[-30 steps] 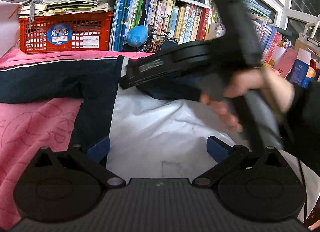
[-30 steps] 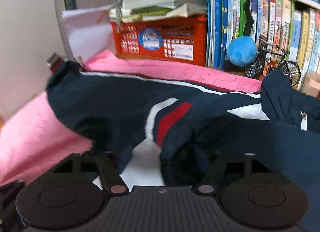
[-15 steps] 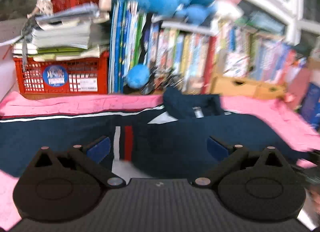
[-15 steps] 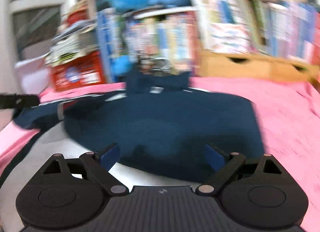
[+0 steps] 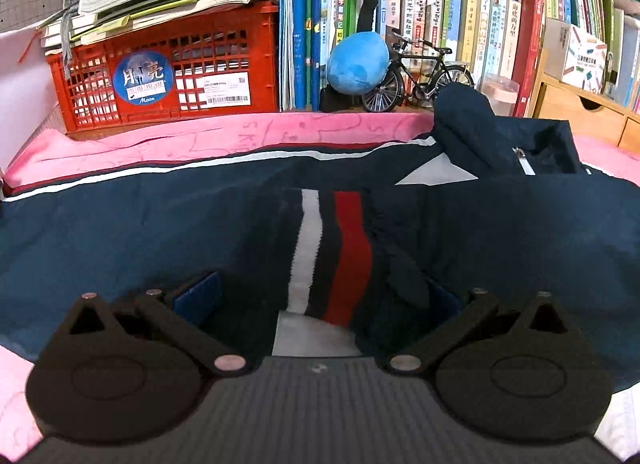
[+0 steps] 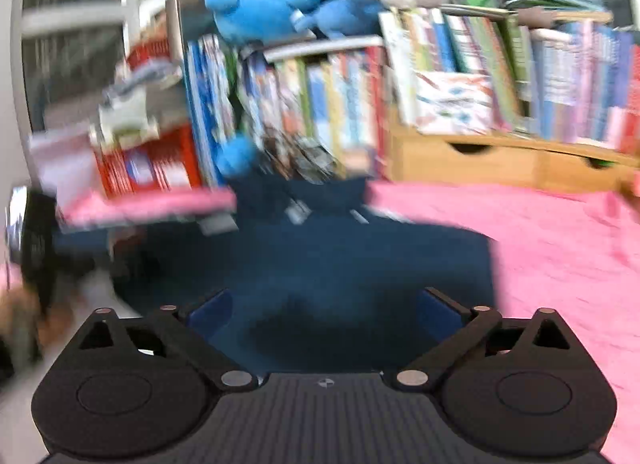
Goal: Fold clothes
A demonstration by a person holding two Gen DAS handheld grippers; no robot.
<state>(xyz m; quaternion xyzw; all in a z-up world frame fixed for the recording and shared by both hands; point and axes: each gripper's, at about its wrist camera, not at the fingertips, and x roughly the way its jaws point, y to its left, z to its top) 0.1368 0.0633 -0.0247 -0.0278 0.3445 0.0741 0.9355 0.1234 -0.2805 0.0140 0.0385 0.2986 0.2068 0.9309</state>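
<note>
A navy jacket (image 5: 160,232) with white and red stripes lies spread on a pink cloth (image 5: 200,139). Its striped cuff (image 5: 332,248) is folded over the body, and the collar with its zipper (image 5: 520,151) sits at the back right. My left gripper (image 5: 320,300) hovers open just above the cuff, its blue pads either side of it, gripping nothing. The right wrist view is blurred by motion. There the right gripper (image 6: 324,312) is open over the jacket's navy body (image 6: 360,256), with nothing held.
A red crate (image 5: 160,75) stacked with papers, a row of books (image 5: 460,23), a blue plush ball (image 5: 358,63) and a model bicycle (image 5: 416,75) line the back edge. Wooden drawers (image 6: 500,159) stand at the back right. Bare pink cloth (image 6: 560,248) stretches to the right.
The right gripper has let go of the sleeve and swung away to the right. The left gripper has moved from the white lining to the folded striped cuff.
</note>
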